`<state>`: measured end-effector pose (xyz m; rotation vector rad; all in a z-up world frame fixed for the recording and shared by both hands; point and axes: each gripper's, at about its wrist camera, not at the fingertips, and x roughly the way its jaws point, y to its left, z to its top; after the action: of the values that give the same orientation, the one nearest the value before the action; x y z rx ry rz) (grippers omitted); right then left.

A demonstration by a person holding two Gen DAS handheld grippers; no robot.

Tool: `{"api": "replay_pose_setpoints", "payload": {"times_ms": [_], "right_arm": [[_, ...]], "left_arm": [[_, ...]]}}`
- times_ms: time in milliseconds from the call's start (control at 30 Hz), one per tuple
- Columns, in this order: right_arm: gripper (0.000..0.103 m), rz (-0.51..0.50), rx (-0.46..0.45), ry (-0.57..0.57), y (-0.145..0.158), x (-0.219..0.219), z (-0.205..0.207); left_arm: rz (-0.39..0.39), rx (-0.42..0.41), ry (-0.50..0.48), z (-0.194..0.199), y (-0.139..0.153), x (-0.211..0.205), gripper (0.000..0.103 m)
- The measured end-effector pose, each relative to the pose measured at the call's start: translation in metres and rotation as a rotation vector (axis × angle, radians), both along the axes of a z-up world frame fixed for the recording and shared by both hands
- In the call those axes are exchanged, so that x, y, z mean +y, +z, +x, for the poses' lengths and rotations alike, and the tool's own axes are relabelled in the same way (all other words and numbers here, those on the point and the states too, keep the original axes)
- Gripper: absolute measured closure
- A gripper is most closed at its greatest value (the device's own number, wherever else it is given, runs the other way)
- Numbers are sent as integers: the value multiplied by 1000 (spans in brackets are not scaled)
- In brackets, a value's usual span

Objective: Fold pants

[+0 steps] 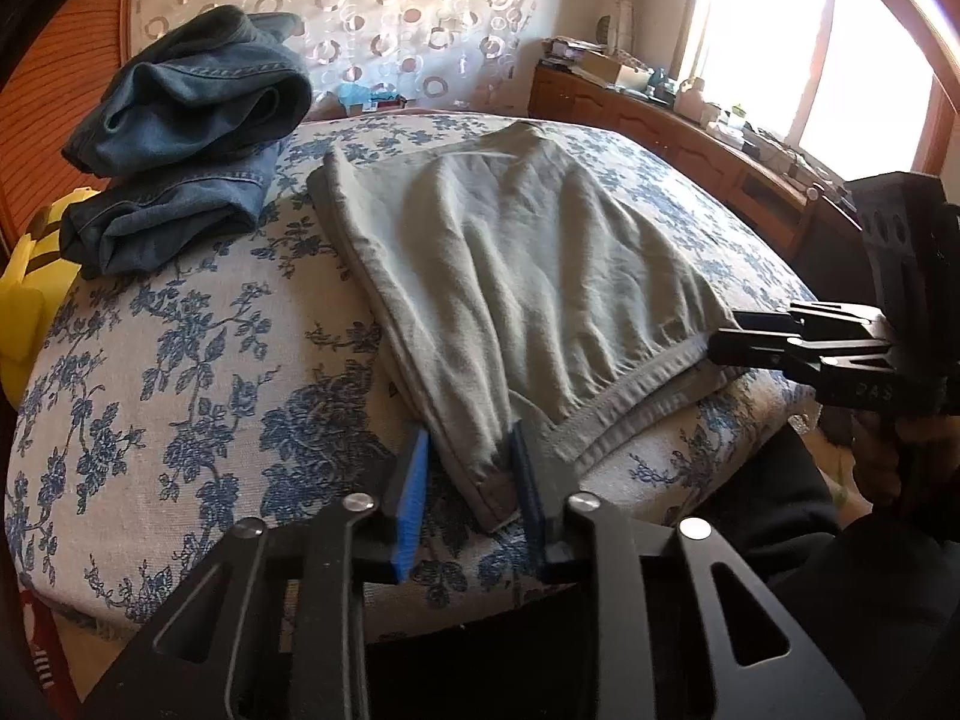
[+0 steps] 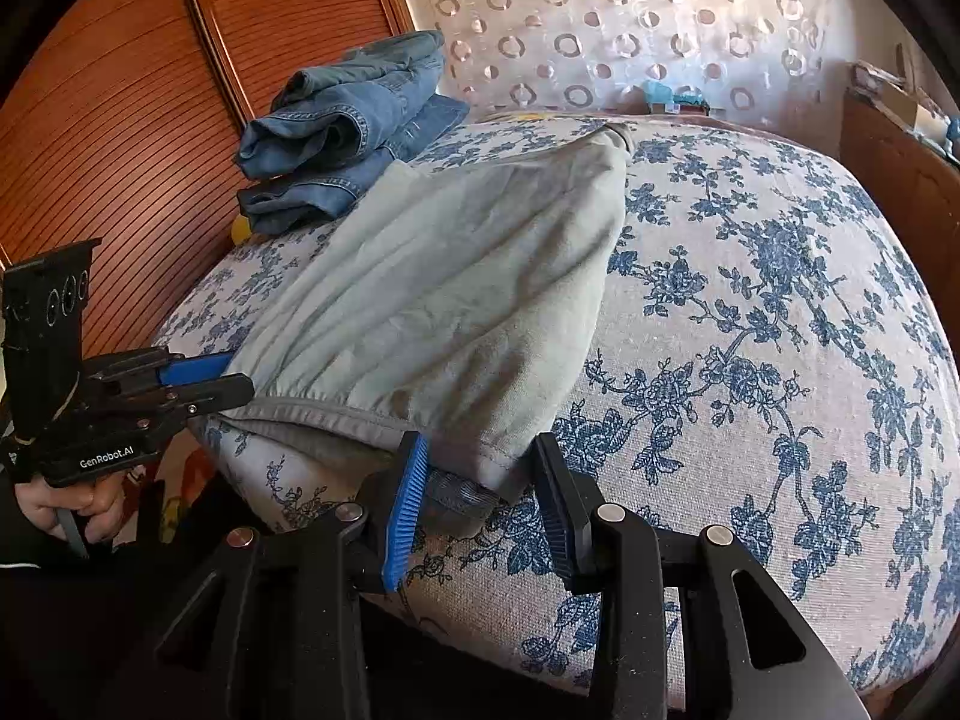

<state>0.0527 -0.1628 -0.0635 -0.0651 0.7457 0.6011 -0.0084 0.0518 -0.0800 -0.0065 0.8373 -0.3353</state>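
Observation:
Pale grey-green pants [image 1: 510, 276] lie flat on the flowered table, folded lengthwise, waistband at the near edge; they also show in the right wrist view [image 2: 444, 312]. My left gripper [image 1: 471, 480] is open with its jaws either side of the near left waistband corner. My right gripper [image 2: 480, 480] is open around the near right waistband corner. In the left wrist view the right gripper [image 1: 729, 333] sits at the waistband's right end; in the right wrist view the left gripper [image 2: 231, 375] sits at its left end.
A pile of blue jeans [image 1: 186, 138] lies at the table's far left, also in the right wrist view [image 2: 354, 126]. A yellow object [image 1: 36, 294] sits beyond the left edge. A wooden sideboard [image 1: 690, 144] with clutter stands at the right under a bright window.

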Motion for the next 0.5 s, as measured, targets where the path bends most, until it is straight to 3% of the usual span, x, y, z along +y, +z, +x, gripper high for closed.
{"api": "replay_pose_setpoints", "payload": {"times_ms": [100, 333, 400, 500], "right_arm": [[64, 4, 2, 5, -1, 1, 0], [64, 2, -3, 10, -1, 5, 1], [81, -2, -6, 8, -1, 5, 2], [92, 24, 3, 21, 0, 1, 1]], "left_arm": [[-4, -9, -15, -2, 0, -3, 87], [5, -27, -5, -2, 1, -4, 91], [9, -32, -4, -1, 3, -3, 92], [-2, -41, -1, -1, 7, -2, 92]]}}
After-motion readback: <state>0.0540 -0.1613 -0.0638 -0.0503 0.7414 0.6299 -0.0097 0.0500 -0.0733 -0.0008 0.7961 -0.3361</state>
